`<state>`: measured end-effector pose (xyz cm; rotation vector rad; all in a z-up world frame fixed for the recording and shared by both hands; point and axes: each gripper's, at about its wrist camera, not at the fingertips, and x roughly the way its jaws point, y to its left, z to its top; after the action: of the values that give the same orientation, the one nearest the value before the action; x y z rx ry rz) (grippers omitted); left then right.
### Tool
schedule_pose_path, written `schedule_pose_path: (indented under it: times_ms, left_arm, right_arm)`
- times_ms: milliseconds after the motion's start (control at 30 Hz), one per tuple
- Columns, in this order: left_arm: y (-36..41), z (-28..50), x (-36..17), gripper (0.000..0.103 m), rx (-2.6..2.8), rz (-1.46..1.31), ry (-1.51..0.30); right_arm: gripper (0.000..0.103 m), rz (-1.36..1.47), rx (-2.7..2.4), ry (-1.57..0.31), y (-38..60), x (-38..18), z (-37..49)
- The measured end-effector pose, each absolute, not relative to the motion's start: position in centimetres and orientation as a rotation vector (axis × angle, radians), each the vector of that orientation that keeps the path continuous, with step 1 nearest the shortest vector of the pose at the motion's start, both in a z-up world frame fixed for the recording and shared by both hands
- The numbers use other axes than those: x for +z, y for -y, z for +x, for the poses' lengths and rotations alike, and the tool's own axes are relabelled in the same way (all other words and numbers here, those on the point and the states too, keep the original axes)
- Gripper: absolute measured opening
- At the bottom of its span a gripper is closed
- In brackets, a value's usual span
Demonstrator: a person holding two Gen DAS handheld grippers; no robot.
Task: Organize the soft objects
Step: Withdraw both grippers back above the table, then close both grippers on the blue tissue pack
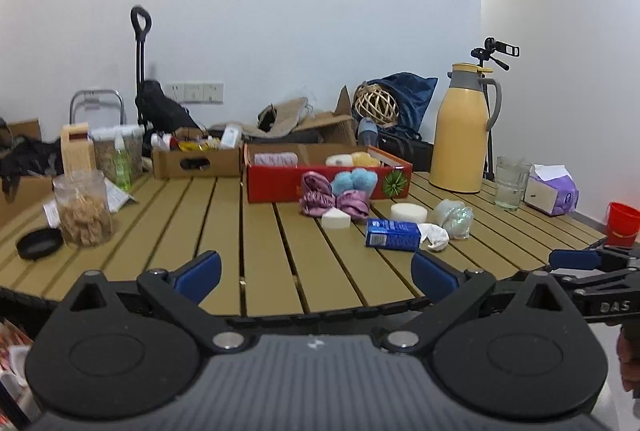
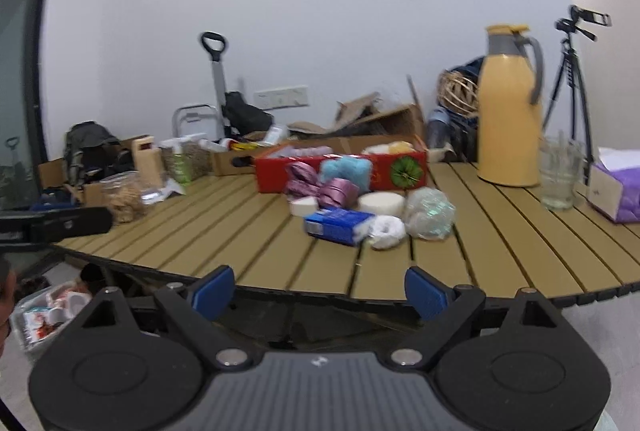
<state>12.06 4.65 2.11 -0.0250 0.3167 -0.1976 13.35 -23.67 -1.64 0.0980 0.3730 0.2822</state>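
A red box (image 1: 280, 187) (image 2: 276, 175) stands on the slatted wooden table (image 1: 200, 231) (image 2: 500, 251) and holds yarn and sponges. In front of it lie purple scrunchies (image 1: 316, 197) (image 2: 338, 191), a blue pom-pom (image 1: 354, 179) (image 2: 346, 169), a white wedge sponge (image 1: 336, 219), a round white sponge (image 1: 408, 211) (image 2: 380, 202), a blue tissue pack (image 1: 392, 235) (image 2: 338, 225), a white scrunchie (image 1: 434, 235) (image 2: 386, 231) and a mesh bath puff (image 1: 454, 217) (image 2: 430, 213). My left gripper (image 1: 316, 271) and right gripper (image 2: 318, 291) are open and empty at the table's near edge.
A yellow thermos (image 1: 464, 135) (image 2: 508, 111), a glass (image 1: 510, 183) (image 2: 558, 173) and a purple tissue box (image 1: 554, 191) (image 2: 616, 187) stand at the right. A cookie jar (image 1: 82, 207) (image 2: 124, 197), a black lid (image 1: 39, 243) and a cardboard box (image 1: 196, 161) stand at the left.
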Motion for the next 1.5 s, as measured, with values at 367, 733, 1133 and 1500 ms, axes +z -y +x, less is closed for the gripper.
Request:
schedule_pose_path:
  times_ms: [367,733,1133,1500]
  left_arm:
    - [-3.1,20.5,-1.4,0.103,-0.233,-0.054,-0.381]
    - [0.6,34.5,-2.2,0.047,-0.426,-0.188,-0.519]
    - [1.6,37.5,-3.7,0.027,-0.446,-0.265,-0.625]
    - [0.1,30.5,-2.4,0.025,-0.469,-0.374,-0.646]
  right_arm:
    - [0.090,0.125,0.260,-0.405,23.6,-4.4,20.6]
    - [0.045,0.369,0.332,-0.512,24.4,-5.7,32.5]
    - [0.032,0.505,0.359,-0.565,25.2,-7.5,35.9]
    - [0.029,0.507,0.399,-0.583,25.0,-5.3,31.1]
